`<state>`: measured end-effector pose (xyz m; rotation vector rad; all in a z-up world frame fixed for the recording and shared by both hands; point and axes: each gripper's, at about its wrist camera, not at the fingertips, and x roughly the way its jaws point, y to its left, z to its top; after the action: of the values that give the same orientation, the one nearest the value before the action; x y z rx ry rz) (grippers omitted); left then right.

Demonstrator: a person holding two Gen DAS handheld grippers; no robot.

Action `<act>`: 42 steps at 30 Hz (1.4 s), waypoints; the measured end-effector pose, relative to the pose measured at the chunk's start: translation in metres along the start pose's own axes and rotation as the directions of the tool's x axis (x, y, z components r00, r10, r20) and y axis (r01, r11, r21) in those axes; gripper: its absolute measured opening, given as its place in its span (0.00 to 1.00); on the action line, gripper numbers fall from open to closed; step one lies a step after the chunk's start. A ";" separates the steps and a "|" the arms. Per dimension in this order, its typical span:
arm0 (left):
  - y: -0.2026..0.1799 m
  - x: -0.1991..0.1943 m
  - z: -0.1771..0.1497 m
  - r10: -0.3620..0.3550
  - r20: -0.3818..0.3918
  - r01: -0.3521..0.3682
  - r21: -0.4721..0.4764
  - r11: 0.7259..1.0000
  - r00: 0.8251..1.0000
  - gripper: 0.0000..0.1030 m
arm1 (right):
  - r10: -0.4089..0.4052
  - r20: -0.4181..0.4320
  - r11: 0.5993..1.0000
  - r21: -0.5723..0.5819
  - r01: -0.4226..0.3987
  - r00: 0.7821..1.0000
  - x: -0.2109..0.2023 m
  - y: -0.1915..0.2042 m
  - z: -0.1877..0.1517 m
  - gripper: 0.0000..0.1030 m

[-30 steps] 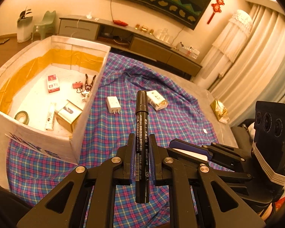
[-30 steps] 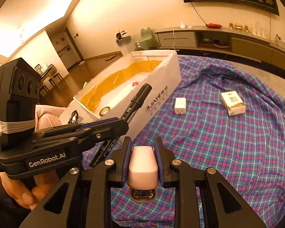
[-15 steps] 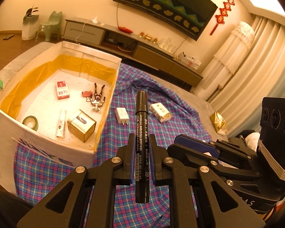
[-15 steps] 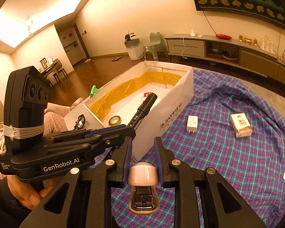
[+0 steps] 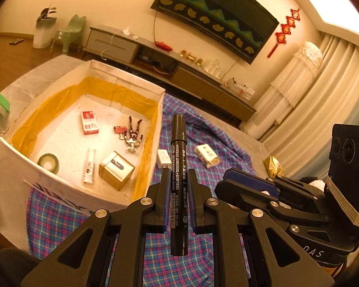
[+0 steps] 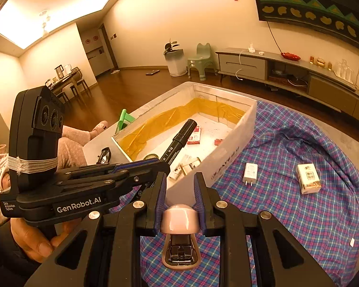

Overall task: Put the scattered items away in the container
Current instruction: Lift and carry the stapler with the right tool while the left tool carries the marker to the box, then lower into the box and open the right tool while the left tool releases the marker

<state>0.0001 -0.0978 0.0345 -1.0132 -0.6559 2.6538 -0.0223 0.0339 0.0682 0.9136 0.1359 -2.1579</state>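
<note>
The marker [image 5: 178,172] is black with white lettering, and the stapler [image 6: 180,234] is pale pink. The box [image 5: 59,191] is white, lined with yellow tape, and sits on a blue, pink and yellow plaid cloth [image 6: 311,215]. A white charger [image 6: 250,172] lies on that cloth.

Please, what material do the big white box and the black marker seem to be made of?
The box looks like white foam or coated cardboard: thick matte walls with a grainy floor, lined with glossy yellow tape. I cannot tell which. The marker, held in the left gripper, looks like smooth black plastic, with a slight sheen and white print on its barrel.
</note>
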 end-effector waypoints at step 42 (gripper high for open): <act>0.100 0.003 0.041 0.050 0.033 -0.044 -0.171 0.984 0.998 0.13 | 0.024 -0.112 0.991 -0.128 -0.039 0.993 0.093 0.032 0.094 0.24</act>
<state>-0.0350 -0.1975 0.0115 -1.0373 -0.8905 2.7004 -0.0949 -0.0805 0.0832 0.9528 0.3116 -2.0440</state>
